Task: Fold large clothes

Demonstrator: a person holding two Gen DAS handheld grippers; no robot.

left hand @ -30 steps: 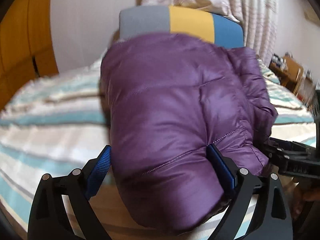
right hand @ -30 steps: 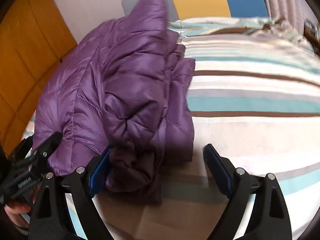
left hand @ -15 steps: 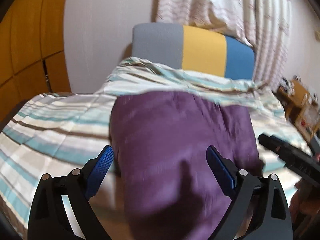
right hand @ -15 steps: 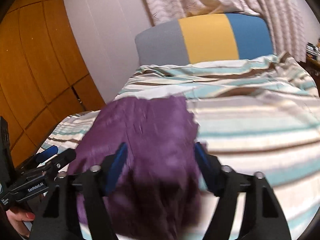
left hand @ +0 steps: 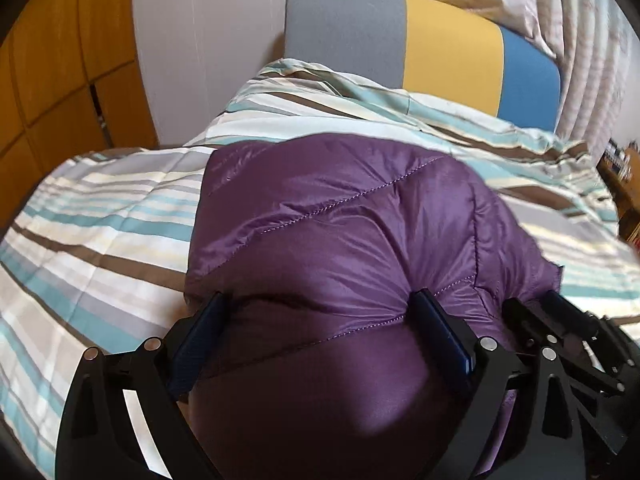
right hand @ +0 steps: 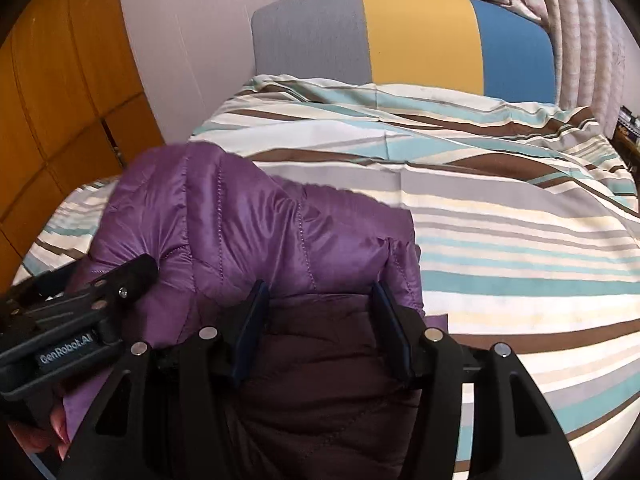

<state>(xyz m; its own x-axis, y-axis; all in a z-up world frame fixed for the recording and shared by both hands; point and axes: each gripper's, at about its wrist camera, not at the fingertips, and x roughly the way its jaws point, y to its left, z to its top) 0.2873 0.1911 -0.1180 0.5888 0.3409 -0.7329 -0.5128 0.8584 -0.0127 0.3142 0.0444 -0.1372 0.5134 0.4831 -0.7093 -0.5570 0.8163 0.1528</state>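
Purple jacket's (left hand: 340, 240) near end, hidden beneath the left gripper (left hand: 320, 336).

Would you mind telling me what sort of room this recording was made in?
Most likely a bedroom: a bed with a striped duvet, a padded grey, yellow and blue headboard, wooden wardrobe doors and curtains.

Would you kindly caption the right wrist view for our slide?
Right gripper straddles a folded purple quilted puffer jacket on a striped bedspread.

One purple jacket (left hand: 340, 232), one striped bedspread (left hand: 100, 240), one headboard (left hand: 440, 52), two claws: left claw (left hand: 320, 340), right claw (right hand: 320, 320).
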